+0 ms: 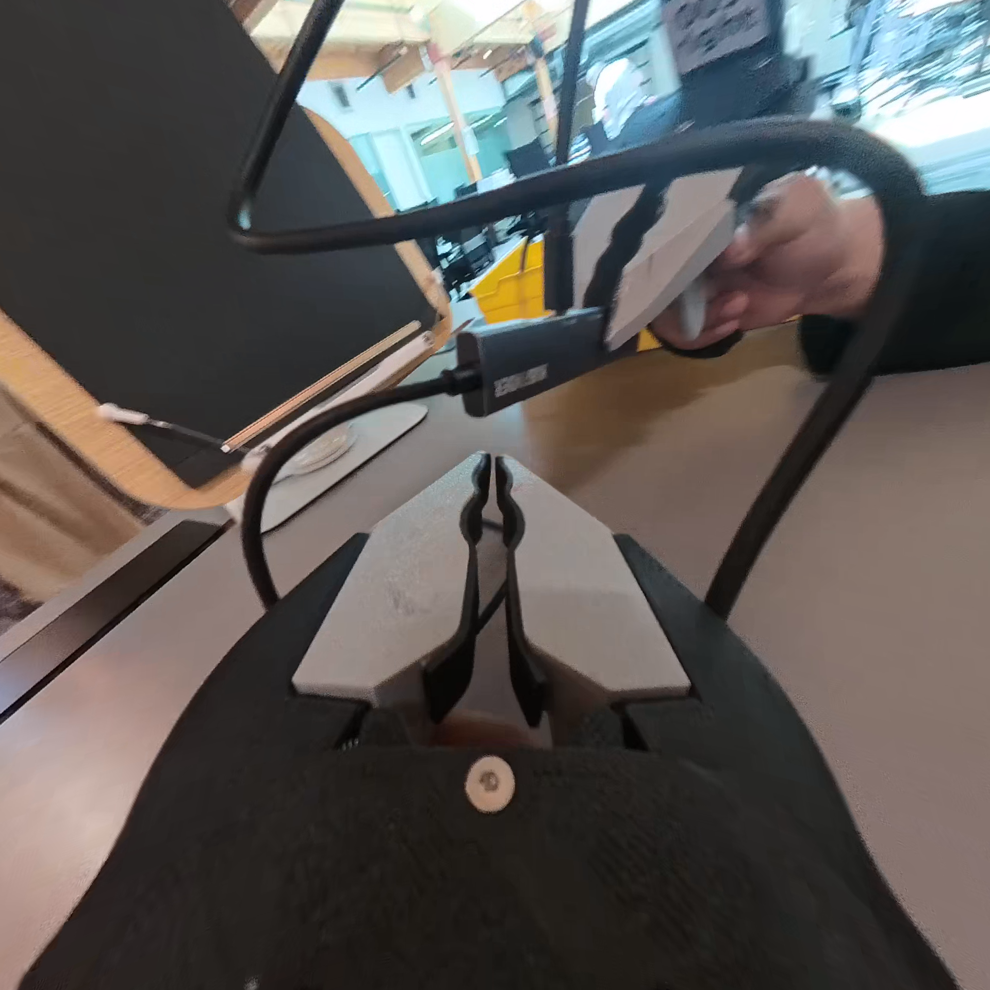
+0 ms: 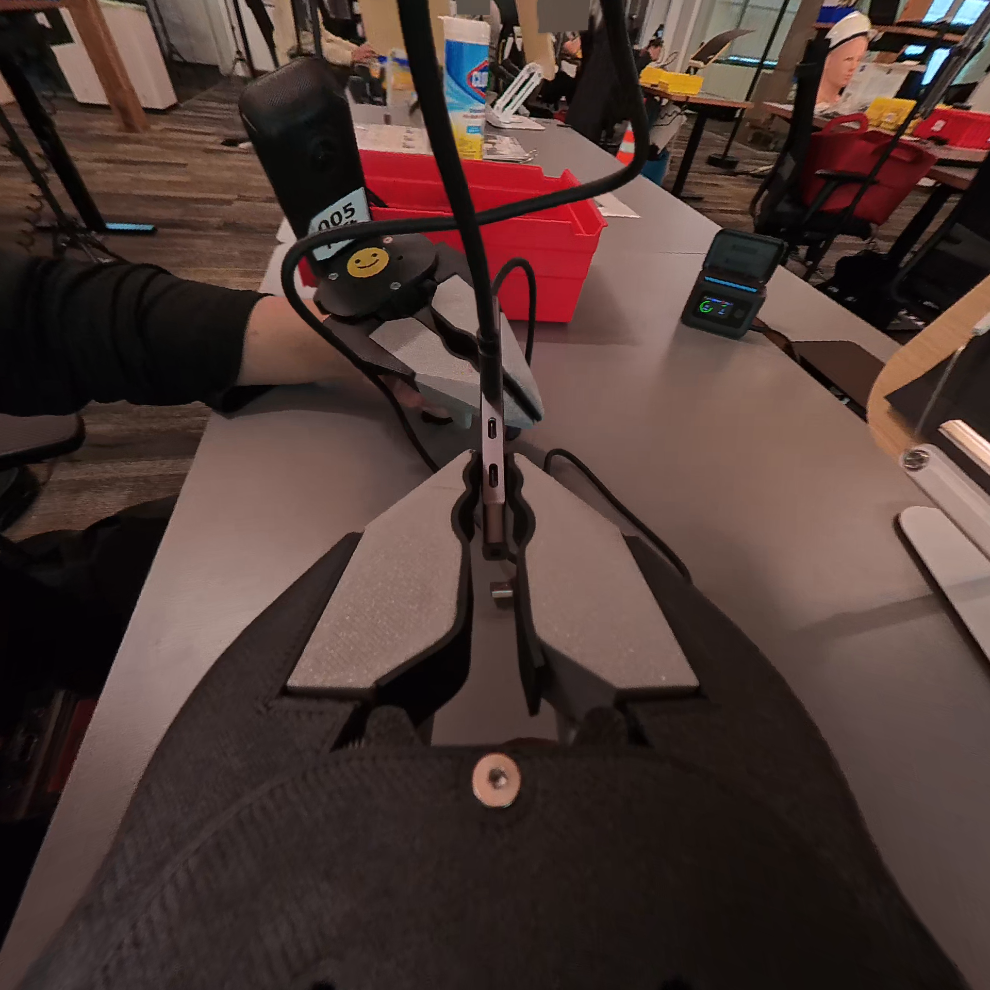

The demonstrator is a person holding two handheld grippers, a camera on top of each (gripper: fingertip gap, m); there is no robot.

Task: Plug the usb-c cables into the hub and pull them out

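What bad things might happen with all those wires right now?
1. The right gripper pinches only one end of the thin hub, held above the table. It might twist or slip.
2. A black cable is plugged into the hub and loops around near the left gripper. A snag might tug the plug.
3. Two ports look empty and small, so a plug might miss.

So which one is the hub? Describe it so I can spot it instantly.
Start at the grey table, in front of the red bin. The right hand-held gripper is shut on a slim grey metal bar held above the tabletop: that is the hub. Unlike the black cables around it, it is rigid, with small oval ports along its edge.
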